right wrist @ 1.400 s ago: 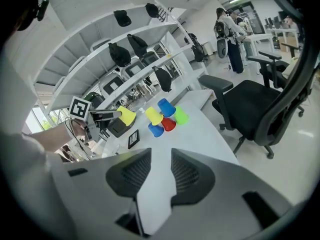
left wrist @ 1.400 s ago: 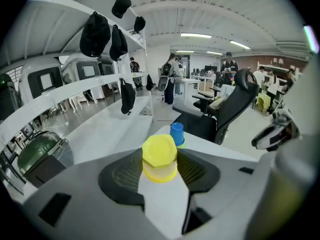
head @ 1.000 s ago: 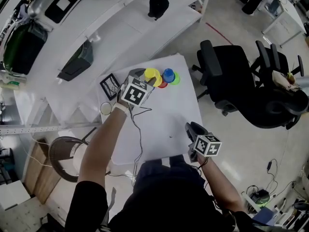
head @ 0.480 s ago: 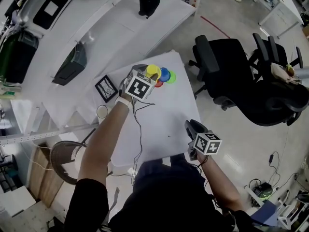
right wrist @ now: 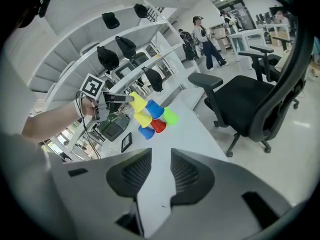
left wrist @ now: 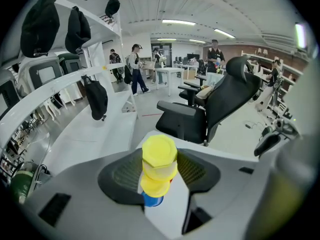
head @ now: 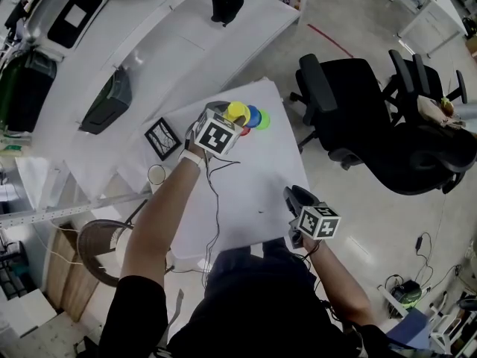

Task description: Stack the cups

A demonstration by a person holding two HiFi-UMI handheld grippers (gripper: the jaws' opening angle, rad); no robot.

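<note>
Looking down in the head view, my left gripper clamps a yellow cup over the cluster of cups at the bench's far corner; my right gripper hangs by the bench's right edge. In the left gripper view, my jaws pinch that upturned yellow cup, with a second yellow cup and a blue cup just below. In the right gripper view, my jaws stand apart with nothing between them.

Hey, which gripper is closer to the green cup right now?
Left. The left gripper, holding a yellow cup, is right beside the green cup at the far end of the table; the right gripper is empty, back at the near edge.
</note>
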